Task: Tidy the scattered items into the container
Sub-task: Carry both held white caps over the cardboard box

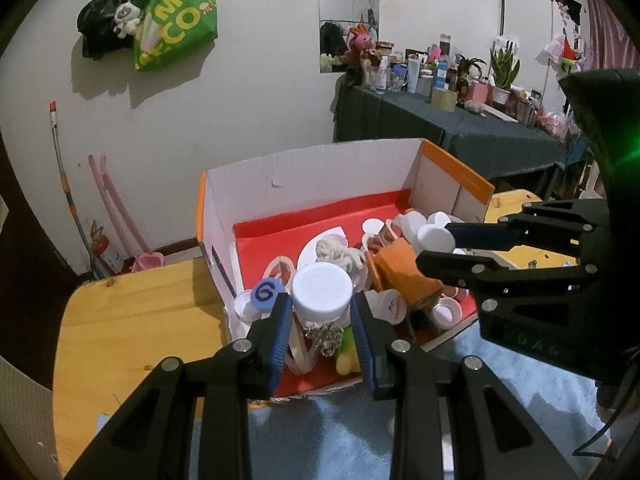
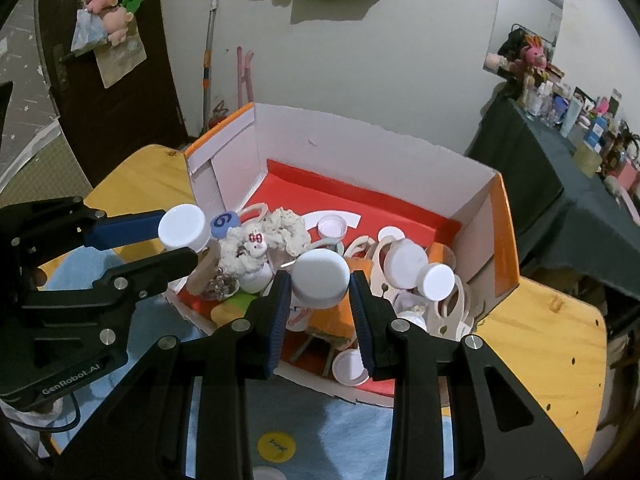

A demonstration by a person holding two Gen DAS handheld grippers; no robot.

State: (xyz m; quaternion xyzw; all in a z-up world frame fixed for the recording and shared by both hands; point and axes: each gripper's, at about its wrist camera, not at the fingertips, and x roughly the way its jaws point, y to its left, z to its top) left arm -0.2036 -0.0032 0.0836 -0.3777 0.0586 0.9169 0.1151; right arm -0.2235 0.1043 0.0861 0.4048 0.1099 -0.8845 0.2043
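An orange-edged cardboard box [image 1: 304, 160] with a red floor holds several white caps, a blue cap marked 6 [image 1: 265, 294], an orange block [image 1: 404, 276] and a white lace scrunchie [image 2: 280, 224]. My left gripper [image 1: 320, 308] is shut on a white cap [image 1: 322, 290] above the box's near left corner. My right gripper [image 2: 318, 292] is shut on another white cap [image 2: 320, 278] over the middle of the box [image 2: 360, 128]. Each view shows the other gripper: the right gripper [image 1: 436, 244] with its cap [image 1: 436, 239], and the left gripper [image 2: 180, 236] with its cap [image 2: 185, 226].
The box stands on a wooden table [image 1: 132, 320] partly covered by a fluffy blue cloth [image 1: 340, 440]. A yellow disc [image 2: 276, 446] lies on the cloth in front of the box. A dark-draped table crowded with bottles [image 1: 440, 120] stands behind on the right.
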